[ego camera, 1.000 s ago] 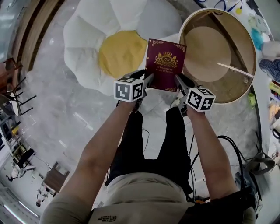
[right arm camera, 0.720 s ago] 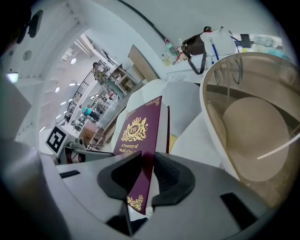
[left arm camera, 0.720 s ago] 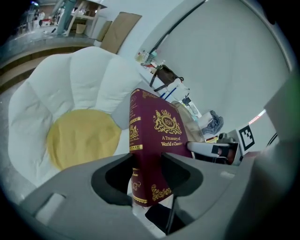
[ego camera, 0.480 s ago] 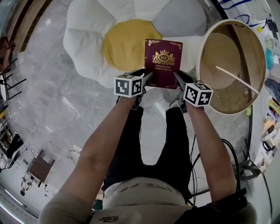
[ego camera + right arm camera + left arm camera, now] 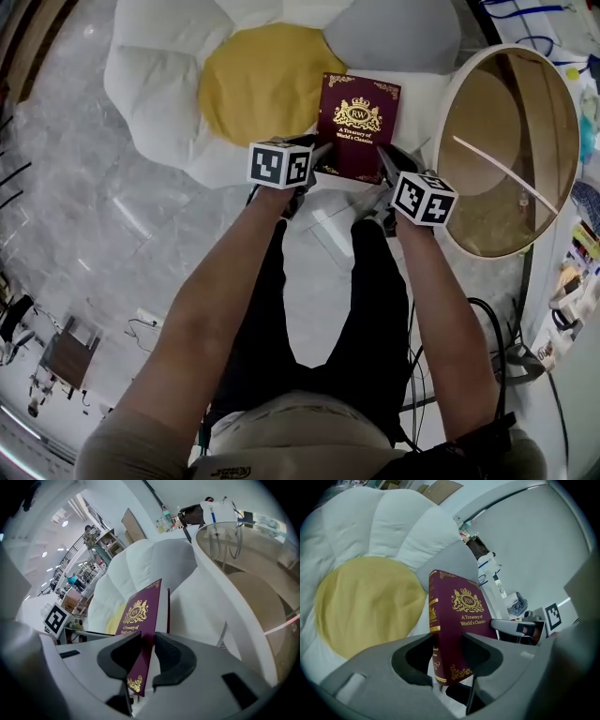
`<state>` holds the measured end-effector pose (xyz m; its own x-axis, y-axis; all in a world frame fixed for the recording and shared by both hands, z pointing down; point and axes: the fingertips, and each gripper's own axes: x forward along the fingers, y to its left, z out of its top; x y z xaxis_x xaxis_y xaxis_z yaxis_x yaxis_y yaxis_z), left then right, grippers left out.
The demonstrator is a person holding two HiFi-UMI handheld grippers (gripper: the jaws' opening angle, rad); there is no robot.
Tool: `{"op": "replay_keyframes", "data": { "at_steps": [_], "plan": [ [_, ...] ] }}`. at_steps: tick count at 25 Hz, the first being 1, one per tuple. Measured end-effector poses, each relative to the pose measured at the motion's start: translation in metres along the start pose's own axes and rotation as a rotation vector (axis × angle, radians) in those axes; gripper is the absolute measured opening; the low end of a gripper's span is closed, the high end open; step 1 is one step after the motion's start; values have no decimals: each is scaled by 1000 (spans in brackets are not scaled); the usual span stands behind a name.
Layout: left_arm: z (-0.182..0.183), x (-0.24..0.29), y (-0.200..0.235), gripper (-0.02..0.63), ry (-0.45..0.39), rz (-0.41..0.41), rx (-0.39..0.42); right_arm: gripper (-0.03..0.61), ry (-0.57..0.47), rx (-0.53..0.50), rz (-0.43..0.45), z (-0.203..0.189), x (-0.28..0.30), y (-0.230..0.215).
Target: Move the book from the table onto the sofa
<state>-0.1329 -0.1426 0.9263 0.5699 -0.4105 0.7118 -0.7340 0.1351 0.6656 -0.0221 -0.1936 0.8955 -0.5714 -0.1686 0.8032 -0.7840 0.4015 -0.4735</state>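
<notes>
I hold the maroon book [image 5: 358, 127] in both grippers above the flower-shaped sofa [image 5: 150, 89], its gold-crested cover turned up toward my head camera. My left gripper [image 5: 447, 651] is clamped on the book's lower corner at the spine, one pad on the spine side and the other on the front cover. My right gripper [image 5: 146, 660] is clamped on the opposite lower corner, its pads pressed against the cover from both sides. The book hangs over a white petal of the sofa, just beside the yellow centre cushion [image 5: 258, 80] and near the rim of the round wooden desk [image 5: 487, 112] on my right. I cannot tell whether the book touches the petal below it. Grey marbled floor [image 5: 112, 234] surrounds the sofa, and my forearms reach down toward it from the bottom of the head view.
</notes>
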Motion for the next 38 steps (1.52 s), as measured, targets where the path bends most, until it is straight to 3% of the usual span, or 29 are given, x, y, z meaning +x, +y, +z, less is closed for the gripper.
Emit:
{"op": "replay_keyframes", "data": {
  "at_steps": [4,8,15,25,30,36,38],
  "plan": [
    [-7,29,20,190,32,33,-3,94,6,0,-25,-6,21,-11],
    [-19,38,20,190,87,45,49,94,8,31,-53,-15,17,-17],
    [-15,6,0,190,85,38,78,89,25,13,-52,-17,-17,-12],
    [1,-69,-46,190,55,7,100,40,35,-34,-18,-6,-74,42],
    [3,-113,-71,128,52,-22,124,23,40,-57,-15,-1,-113,69],
    [5,-175,-107,8,50,-92,180,15,36,-124,2,2,-162,114],
    [7,-197,-122,8,49,-121,225,14,6,-129,10,7,-180,131]
  ]
}}
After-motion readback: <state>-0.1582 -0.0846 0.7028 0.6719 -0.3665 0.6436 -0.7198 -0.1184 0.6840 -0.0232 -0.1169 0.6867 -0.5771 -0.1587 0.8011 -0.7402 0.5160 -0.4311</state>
